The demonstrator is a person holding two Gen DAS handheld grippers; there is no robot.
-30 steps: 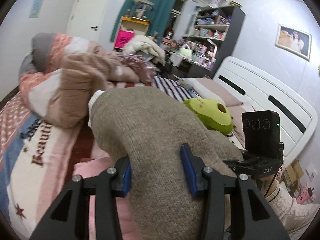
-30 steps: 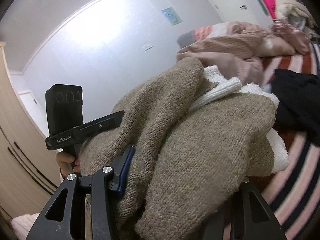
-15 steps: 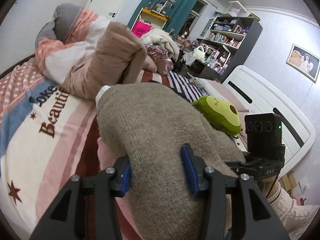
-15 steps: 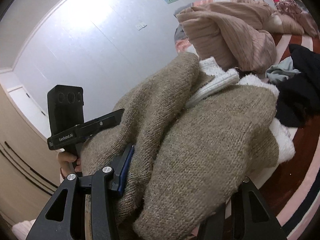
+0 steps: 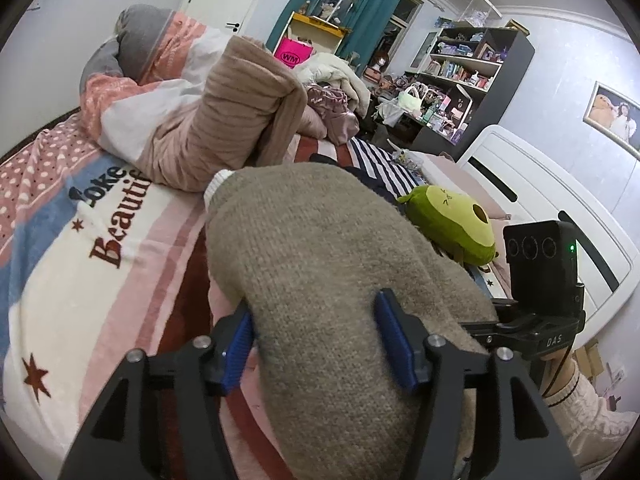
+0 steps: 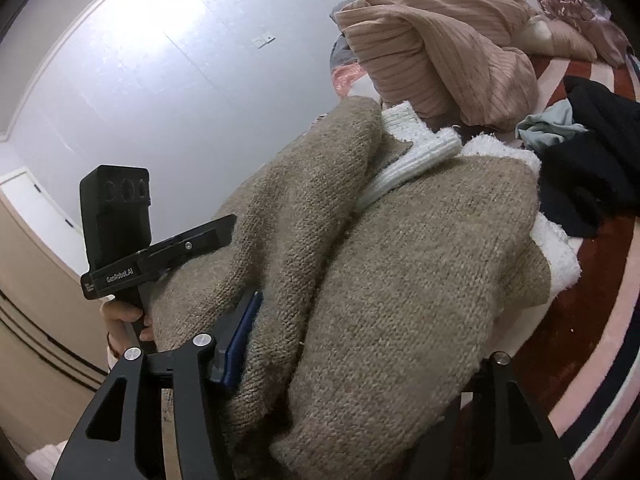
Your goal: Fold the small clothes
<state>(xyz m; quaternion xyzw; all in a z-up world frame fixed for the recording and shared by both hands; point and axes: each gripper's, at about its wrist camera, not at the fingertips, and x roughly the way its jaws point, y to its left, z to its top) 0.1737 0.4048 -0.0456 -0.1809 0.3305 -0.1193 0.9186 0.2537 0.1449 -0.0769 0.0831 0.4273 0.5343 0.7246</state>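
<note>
The bed carries everything. Its cover has pink, white, blue and dark red stripes, some stars and the word "Beautiful". A folded beige sweater lies on the near part. Behind it lies a ribbed pink garment, and a striped quilt is heaped at the far left. On the right, a green avocado toy lies near the white headboard. A black garment lies just beside the sweater.

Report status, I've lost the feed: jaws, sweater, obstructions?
Left gripper and right gripper: jaws just widening, beige sweater between both. Sweater bundled on bed. Avocado plush and black garment close by.
</note>
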